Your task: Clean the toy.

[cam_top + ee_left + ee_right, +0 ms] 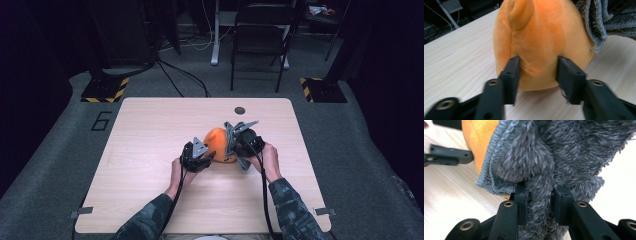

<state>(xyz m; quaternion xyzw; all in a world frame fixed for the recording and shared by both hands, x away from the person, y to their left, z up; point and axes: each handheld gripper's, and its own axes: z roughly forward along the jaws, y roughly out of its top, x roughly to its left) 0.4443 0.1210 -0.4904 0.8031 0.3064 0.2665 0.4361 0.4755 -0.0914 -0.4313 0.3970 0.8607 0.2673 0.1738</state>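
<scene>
The orange plush toy [218,145] sits on the desk [150,140] a little toward 3 o'clock of its centre, with the 2 grippers closed in on it from either side. The left gripper [206,156] meets the toy from 8 o'clock; in the left gripper view its fingers [512,72] press into the toy's lower body, 1 on each side of a pinched fold of orange fabric, so it is gripping the toy and steadying it on the desk. The right gripper [239,142] works from 3 o'clock; in the right gripper view its fingers [521,200] are clamped on a bunched fold of the grey towel [554,157], which lies draped against the toy's side with its stitched hem hanging free toward the desk.

The work looks like rubbing or covering the toy with the towel. Done so far: the toy is held firm, the towel is in hand and already touching the toy along the side nearest the right gripper. Left to do, as I judge it: most of the orange surface is bare, including the top and the whole side facing 9 o'clock, so the towel has yet to be drawn over or across it. I would put it at an early to middle stage.
</scene>
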